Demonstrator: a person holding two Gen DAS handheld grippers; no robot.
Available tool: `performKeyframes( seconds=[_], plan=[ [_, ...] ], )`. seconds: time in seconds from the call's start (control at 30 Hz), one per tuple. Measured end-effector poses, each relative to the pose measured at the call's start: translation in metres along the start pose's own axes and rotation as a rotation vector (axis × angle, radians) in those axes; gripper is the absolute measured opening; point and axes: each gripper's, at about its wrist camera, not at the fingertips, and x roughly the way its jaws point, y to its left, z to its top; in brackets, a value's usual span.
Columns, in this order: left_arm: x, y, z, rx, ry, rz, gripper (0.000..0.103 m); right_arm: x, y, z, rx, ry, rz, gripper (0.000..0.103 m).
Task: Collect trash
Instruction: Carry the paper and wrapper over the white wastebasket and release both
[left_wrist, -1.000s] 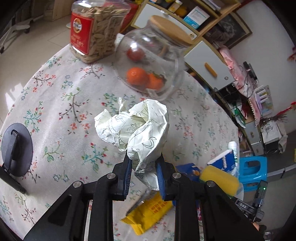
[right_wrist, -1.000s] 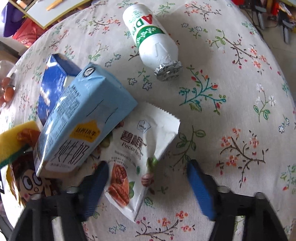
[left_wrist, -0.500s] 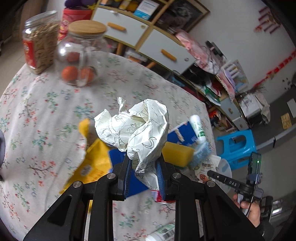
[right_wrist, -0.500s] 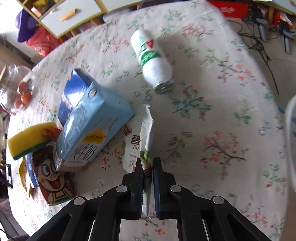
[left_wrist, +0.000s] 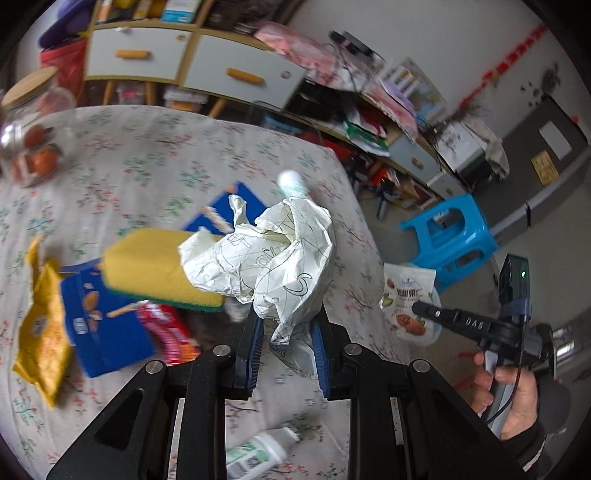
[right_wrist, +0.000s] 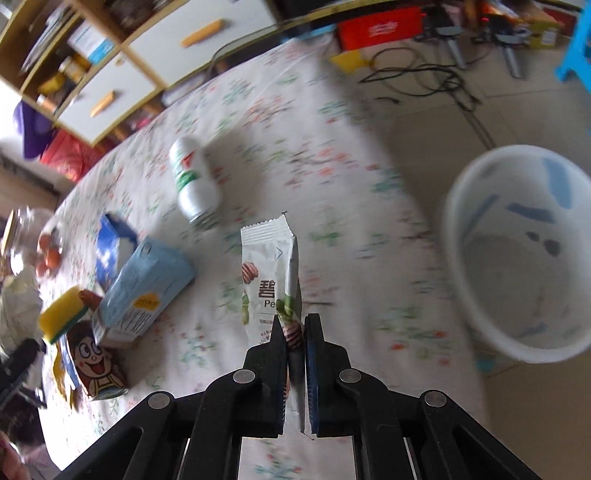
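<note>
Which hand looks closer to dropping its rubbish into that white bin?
The right, probably. Its gripper has its jaws shut on the snack packet, and the white bin sits just beside it past the table edge. The left gripper clamps the crumpled paper above the table clutter, with no bin in its view.

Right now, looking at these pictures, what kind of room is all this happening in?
Most likely a lived-in room at home. A round table under a floral tablecloth holds snack wrappers and cartons, a storage cabinet with white drawers stands behind it, and a blue plastic stool and a white waste bin sit on the floor.
</note>
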Motion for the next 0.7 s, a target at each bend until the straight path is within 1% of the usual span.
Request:
performKeyframes(
  seconds=[0.07,0.13,0.23,0.33,0.43,0.5,0.57,0.63,0.7],
  plan=[
    [0.015,-0.024,-0.006,0.048,0.024,-0.001,0.026,-0.010,-0.017,0.001,0.024,-0.021,-0.013,0.007],
    [0.028,-0.043,-0.013,0.093,0.052,-0.001,0.026,-0.020,-0.041,0.003,0.058,-0.044,-0.047,0.007],
    [0.054,-0.069,-0.018,0.167,0.104,0.006,0.026,-0.029,-0.082,0.003,0.133,-0.059,-0.093,0.007],
    [0.077,-0.092,-0.021,0.206,0.139,0.005,0.026,-0.034,-0.118,0.002,0.193,-0.059,-0.142,0.007],
    [0.101,-0.119,-0.021,0.235,0.164,-0.014,0.026,-0.035,-0.150,-0.001,0.260,-0.048,-0.143,0.008],
    [0.114,-0.135,-0.018,0.257,0.173,-0.018,0.026,-0.036,-0.165,-0.002,0.290,-0.049,-0.126,0.010],
    [0.125,-0.148,-0.015,0.273,0.181,-0.019,0.026,-0.037,-0.175,-0.004,0.314,-0.048,-0.125,0.012],
    [0.133,-0.160,-0.013,0.286,0.190,-0.026,0.026,-0.038,-0.183,-0.006,0.324,-0.037,-0.124,0.019],
    [0.140,-0.174,-0.014,0.305,0.201,-0.037,0.026,-0.040,-0.188,-0.008,0.326,-0.035,-0.122,0.020]
  ],
)
